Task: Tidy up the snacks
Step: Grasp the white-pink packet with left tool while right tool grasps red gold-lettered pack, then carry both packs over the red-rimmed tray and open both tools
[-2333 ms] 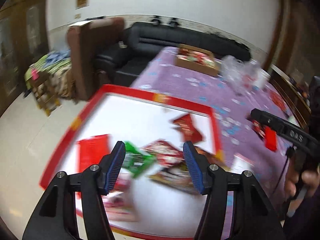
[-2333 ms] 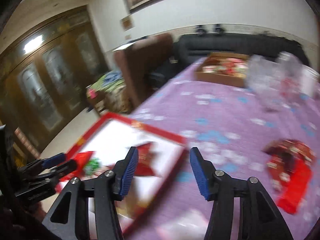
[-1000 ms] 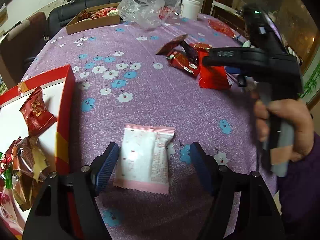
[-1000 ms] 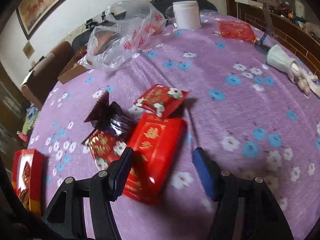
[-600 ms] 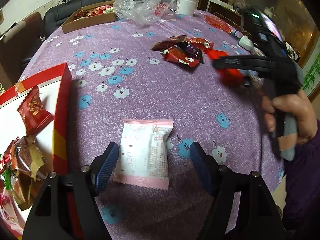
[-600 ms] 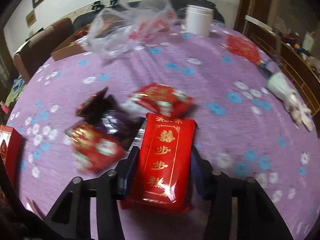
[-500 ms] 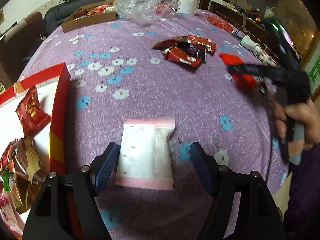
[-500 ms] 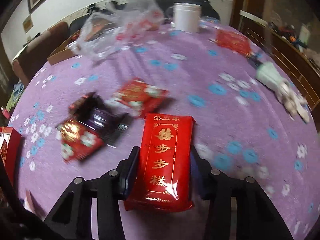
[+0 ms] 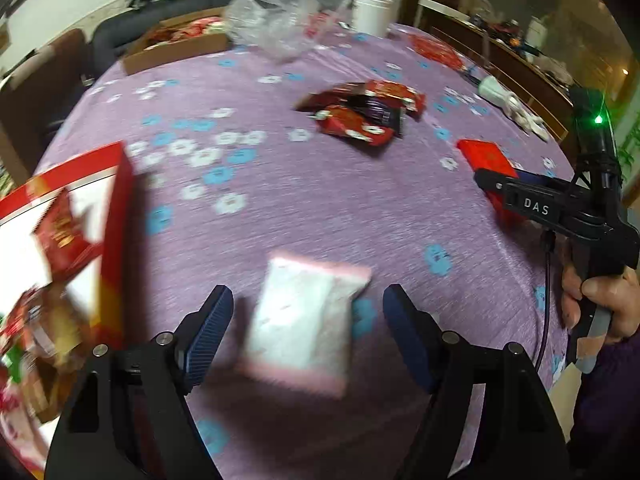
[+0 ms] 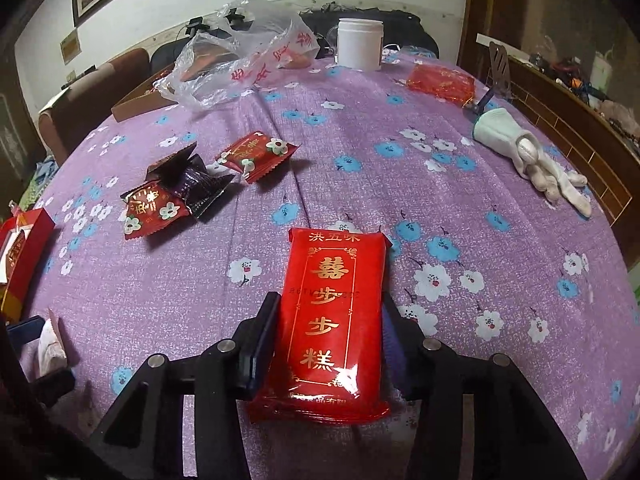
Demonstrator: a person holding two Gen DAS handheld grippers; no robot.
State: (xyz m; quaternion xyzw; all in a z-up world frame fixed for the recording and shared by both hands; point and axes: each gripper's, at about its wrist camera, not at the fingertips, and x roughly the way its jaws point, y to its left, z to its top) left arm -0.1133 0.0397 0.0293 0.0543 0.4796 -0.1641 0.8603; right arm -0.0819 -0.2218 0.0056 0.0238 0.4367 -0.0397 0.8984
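A pink-and-white snack packet (image 9: 304, 320) lies flat on the purple flowered tablecloth. My left gripper (image 9: 305, 300) hovers over it, jaws opening, and its pads stand clear of the packet on both sides. My right gripper (image 10: 329, 304) has its pads pressed on the sides of a long red packet with gold characters (image 10: 336, 312), though its jaws are easing apart slightly. In the left wrist view that red packet (image 9: 486, 158) sticks out of the right gripper (image 9: 492, 184), held by a hand at the right. A red-rimmed white tray (image 9: 116, 216) with several snacks sits at the left.
A small pile of red and dark snack packets (image 10: 172, 196) lies mid-table. Further back are a clear plastic bag (image 10: 248, 52), a white jar (image 10: 358, 44), a cardboard box (image 9: 172, 46) and a red pouch (image 10: 440, 78). A white glove (image 10: 528, 156) lies at the right edge.
The right gripper closed on the red packet and carried it away from the snack pile. The left gripper went from over the tray to over the pink packet and stays there.
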